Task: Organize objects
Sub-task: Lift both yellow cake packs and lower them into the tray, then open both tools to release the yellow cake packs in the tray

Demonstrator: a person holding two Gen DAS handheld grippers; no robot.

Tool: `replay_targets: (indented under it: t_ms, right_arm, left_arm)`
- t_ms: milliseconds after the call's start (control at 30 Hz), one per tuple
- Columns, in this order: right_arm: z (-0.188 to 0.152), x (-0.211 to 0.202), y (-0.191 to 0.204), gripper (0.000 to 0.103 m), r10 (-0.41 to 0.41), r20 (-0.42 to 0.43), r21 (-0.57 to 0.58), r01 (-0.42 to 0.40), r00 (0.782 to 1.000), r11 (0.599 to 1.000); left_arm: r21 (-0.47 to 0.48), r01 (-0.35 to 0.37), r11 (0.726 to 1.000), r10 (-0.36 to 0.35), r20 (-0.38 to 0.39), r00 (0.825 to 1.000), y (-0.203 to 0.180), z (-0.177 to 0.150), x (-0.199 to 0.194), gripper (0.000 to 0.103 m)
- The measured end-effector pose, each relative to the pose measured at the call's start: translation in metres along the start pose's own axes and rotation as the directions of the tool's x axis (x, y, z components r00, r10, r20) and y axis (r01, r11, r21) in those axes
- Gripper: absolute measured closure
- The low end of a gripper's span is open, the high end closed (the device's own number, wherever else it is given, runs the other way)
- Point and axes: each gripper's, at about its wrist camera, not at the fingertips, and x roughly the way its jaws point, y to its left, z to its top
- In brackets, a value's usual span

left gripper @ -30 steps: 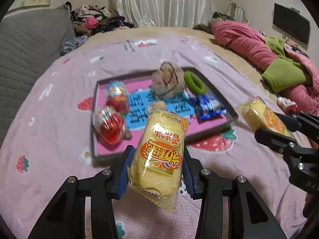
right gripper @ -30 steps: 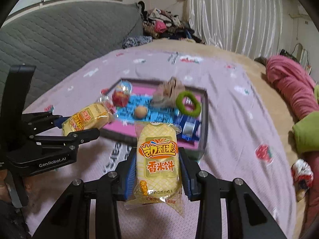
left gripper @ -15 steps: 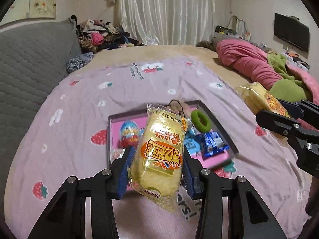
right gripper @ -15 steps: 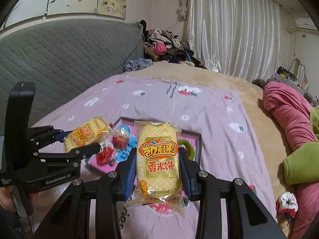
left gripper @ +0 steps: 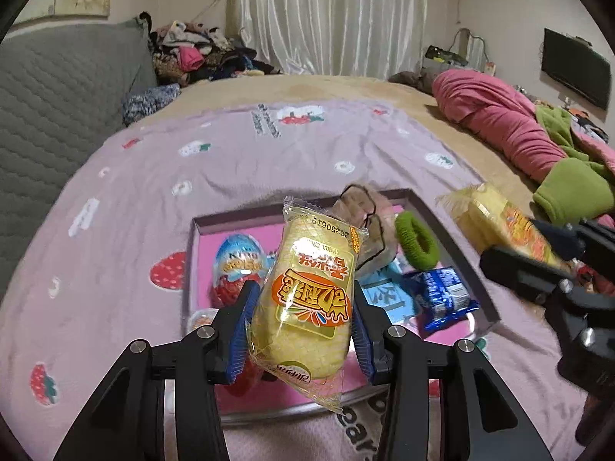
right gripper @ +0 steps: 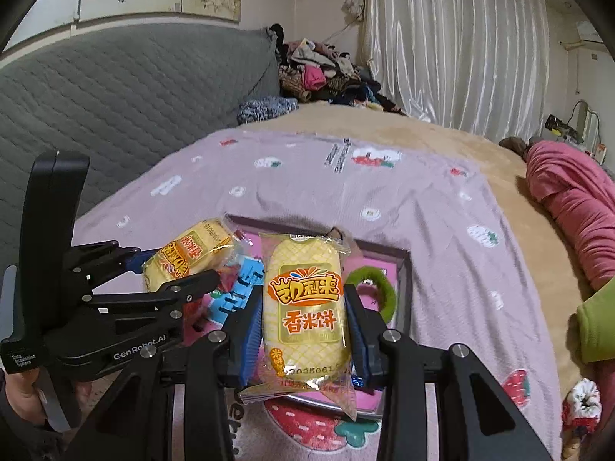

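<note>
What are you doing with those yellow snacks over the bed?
A person holds two hand-held grippers, and each one pinches a yellow wrapped rice cracker: the left hand-held gripper and the right hand-held gripper. Both packets hang above the dark-rimmed pink tray on the purple bedspread, which already holds a green hair scrunchie and a chocolate egg.

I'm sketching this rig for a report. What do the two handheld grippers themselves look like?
Both are matte black plastic with angular linkage arms, silver screw heads and ribbed blue finger pads. The left gripper, seen from the side, carries white "GenRobot.AI" lettering, a small white label and a tall black block behind. The right gripper looks identical.
</note>
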Motion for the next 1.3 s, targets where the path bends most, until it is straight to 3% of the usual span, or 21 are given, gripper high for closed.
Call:
replay_targets:
  t_ms: [367, 700, 1067, 1300]
  right_arm:
    - [-0.039, 0.065, -0.005, 0.063, -0.011, -0.105, 0.008, 0.012, 0.994, 1.000]
    - [-0.044, 0.093, 0.000, 0.063, -0.036, -0.110, -0.011, 0.035, 0.993, 0.999]
    - [-0.056, 0.105, -0.002, 0.063, -0.031, -0.120, -0.013, 0.030, 0.992, 0.999]
    - [-0.056, 0.097, -0.003, 0.049, -0.030, -0.109, -0.021, 0.028, 0.994, 0.999]
  left_arm:
    - [-0.010, -0.004, 1.000, 0.004, -0.032, 0.999, -0.001, -0.028, 0.043, 0.056]
    - [-0.020, 0.005, 1.000, -0.006, -0.016, 1.000, 0.005, -0.031, 0.048, 0.056]
    - [-0.021, 0.009, 1.000, -0.010, -0.053, 0.999, 0.008, -0.034, 0.064, 0.055]
    - [-0.015, 0.001, 1.000, -0.002, -0.062, 0.998, 0.006, -0.035, 0.066, 0.052]
